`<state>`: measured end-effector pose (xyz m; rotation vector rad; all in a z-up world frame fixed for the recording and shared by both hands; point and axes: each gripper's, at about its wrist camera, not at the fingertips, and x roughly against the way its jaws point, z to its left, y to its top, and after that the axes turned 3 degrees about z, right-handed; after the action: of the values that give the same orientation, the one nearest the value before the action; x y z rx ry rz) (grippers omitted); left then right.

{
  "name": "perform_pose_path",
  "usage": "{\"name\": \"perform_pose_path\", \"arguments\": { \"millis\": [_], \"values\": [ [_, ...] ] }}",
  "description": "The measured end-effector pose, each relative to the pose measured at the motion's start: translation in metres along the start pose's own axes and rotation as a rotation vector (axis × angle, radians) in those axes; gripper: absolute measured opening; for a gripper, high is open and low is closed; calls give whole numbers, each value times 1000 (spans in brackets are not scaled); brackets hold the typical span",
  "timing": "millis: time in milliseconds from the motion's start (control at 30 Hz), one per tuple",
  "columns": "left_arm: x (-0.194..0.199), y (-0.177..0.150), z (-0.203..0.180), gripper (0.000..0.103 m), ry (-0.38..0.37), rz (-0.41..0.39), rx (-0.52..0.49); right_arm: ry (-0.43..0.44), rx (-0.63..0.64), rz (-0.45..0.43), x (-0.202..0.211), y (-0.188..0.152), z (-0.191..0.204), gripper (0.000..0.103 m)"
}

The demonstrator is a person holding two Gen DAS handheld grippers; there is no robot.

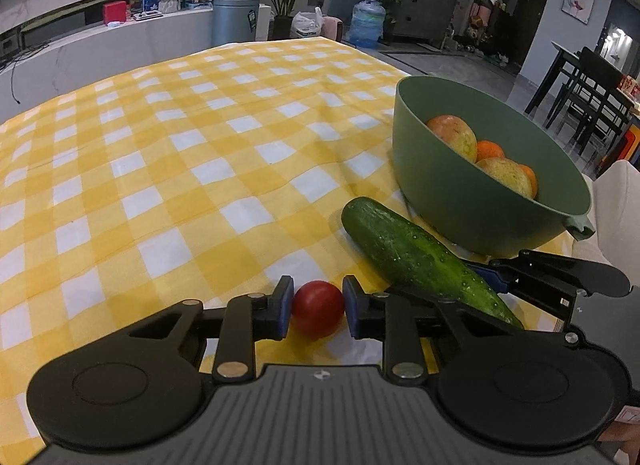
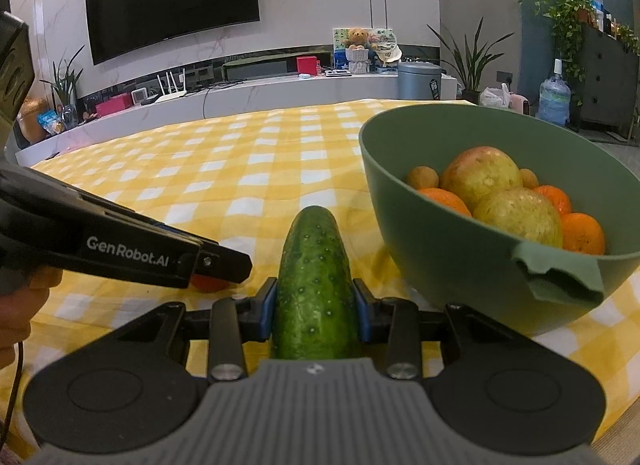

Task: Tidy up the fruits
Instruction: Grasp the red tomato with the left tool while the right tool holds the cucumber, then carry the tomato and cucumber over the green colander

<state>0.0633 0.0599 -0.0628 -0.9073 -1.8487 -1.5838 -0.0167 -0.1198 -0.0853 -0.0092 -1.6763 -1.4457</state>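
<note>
A small red tomato lies on the checked cloth between the blue pads of my left gripper, which is shut on it. In the right wrist view the left gripper reaches in from the left, with only a sliver of the tomato showing under it. A dark green cucumber points away from me, and my right gripper is shut on its near half. In the left wrist view the cucumber slants beside a green bowl that holds yellow-red fruits and oranges.
The green bowl stands just right of the cucumber, its pouring lip facing me. The yellow and white cloth stretches far to the left and back. A person's hand shows at the left edge.
</note>
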Motion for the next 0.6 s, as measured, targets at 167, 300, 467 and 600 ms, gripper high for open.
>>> {"name": "perform_pose_path", "arguments": {
  "millis": [167,300,467,600],
  "values": [
    [8,2,7,29,9,-27,68,22,-15,-9,2,-3,-1,35],
    [18,3,20,29,18,-44,170,74,-49,-35,8,-2,-5,35],
    [32,3,34,29,12,-78,266,132,-103,-58,16,2,-7,35],
    [44,5,34,29,-5,-101,277,203,-146,-88,26,7,-10,35]
  ]
}}
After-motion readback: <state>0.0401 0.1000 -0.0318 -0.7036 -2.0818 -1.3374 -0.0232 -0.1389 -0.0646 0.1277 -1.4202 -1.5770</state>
